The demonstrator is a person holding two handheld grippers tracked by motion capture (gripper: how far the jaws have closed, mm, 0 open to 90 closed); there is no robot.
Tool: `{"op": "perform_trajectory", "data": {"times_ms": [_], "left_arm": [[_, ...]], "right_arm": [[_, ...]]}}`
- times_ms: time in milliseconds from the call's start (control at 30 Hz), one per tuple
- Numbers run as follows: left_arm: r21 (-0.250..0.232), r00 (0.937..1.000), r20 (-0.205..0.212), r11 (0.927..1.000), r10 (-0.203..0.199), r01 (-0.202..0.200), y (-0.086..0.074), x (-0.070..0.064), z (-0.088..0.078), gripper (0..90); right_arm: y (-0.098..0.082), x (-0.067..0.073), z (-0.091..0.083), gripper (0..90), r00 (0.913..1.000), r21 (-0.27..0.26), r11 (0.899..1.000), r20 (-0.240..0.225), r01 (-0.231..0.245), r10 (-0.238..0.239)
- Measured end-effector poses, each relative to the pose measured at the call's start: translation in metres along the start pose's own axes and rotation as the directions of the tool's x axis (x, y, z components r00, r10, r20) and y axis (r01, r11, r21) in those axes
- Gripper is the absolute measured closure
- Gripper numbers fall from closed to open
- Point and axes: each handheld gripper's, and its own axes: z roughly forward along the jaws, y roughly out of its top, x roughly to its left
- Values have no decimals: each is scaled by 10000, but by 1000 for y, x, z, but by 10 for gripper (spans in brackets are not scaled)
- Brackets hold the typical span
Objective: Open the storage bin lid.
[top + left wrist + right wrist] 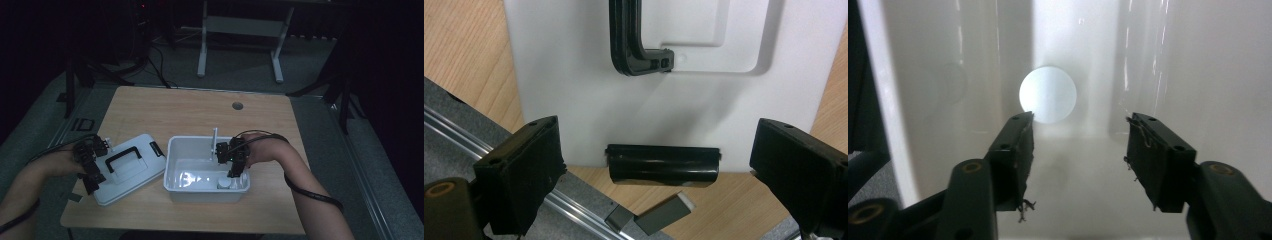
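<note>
Landmark: the open storage bin [172, 170], standing on the table [200, 107] toward its near edge, slightly right of centre.

A round disc [224, 183] lies on the bin floor, in the bin's near right corner.

The right gripper [236, 170] hangs inside the bin at its right end, just above the disc, jaws apart and nothing between them.

The bin's lid [131, 172] lies flat on the table just left of the bin, handle [122, 157] up, one corner close to the bin's left wall.

The left gripper [90, 172] sits at the lid's far-left edge, jaws straddling the lid's latch [662, 165] without touching it.

A grommet hole [237, 105] sits in the table behind the bin.
</note>
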Motion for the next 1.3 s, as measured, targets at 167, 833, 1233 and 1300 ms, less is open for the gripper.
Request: {"op": "perform_trajectory", "data": {"times_ms": [167,833,1233,1300], "left_arm": [[41,10000,2,10000,-15,15,-1,0,-1,62],[-275,9999,66,9996,86,-84,2,-1,-8,62],[-763,9997,-7,9968,255,-255,3,-3,-8,71],[-933,9998,-92,9955,167,-175,3,-3,-8,105]], "right_arm": [[-8,-1,-10,384,9998,41,9998,-38,-192,193],[-59,1,-37,161,9968,-941,9932,362,-681,718],[-98,3,-24,161,9890,-777,9869,317,-1416,1444],[-103,3,-17,161,9871,-727,9852,281,-1552,1576]]}}
